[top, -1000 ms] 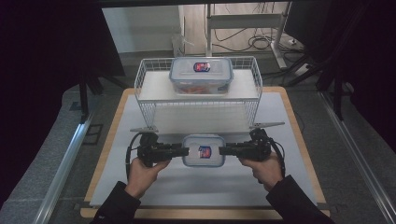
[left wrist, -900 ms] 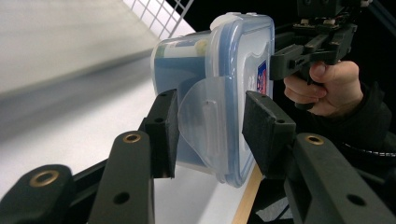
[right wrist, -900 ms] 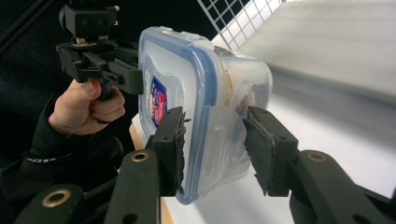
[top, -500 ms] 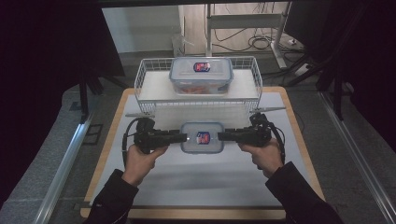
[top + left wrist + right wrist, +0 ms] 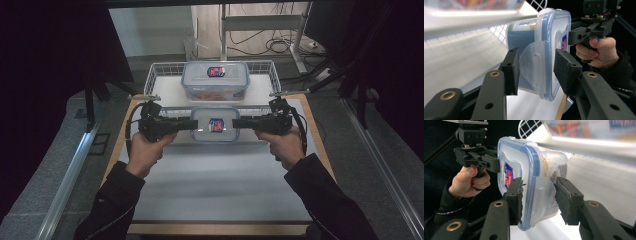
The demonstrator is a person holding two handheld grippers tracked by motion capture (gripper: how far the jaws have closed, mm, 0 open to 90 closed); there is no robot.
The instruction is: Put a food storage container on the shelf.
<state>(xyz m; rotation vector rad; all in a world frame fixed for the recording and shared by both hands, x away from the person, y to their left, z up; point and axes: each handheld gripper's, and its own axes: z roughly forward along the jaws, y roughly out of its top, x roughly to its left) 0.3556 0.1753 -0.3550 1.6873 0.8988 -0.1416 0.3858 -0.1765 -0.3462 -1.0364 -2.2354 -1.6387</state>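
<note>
A person is holding a clear lidded container (image 5: 215,124) in the middle of the high view, carrying it between two hand-held tools. The left gripper (image 5: 192,123) is clamping the container's left end and the right gripper (image 5: 236,123) is clamping its right end; in each gripper view the black pads are pressing on the lid and the underside around a latch flap, so both are grasping the container. It is hanging above the white tabletop (image 5: 220,175), just in front of the near rim of a white wire basket (image 5: 159,70) that is sitting in the upper middle of the frame. A second lidded container (image 5: 215,80), with something orange inside, is resting in that basket.

The white tabletop is lying on a wooden board (image 5: 314,120) whose pale edge is showing along the right and bottom sides. The person's dark sleeves (image 5: 115,200) are coming in from the bottom corners of the frame. Grey carpeted floor (image 5: 50,170) is running down both sides, with a metal rail (image 5: 70,180) slanting along the lower left and another along the lower right. Black curtains (image 5: 50,45) are filling the upper left and upper right. At the top centre, a metal stand (image 5: 295,35) and loose cables (image 5: 280,46) are lying on the floor beyond the basket.
</note>
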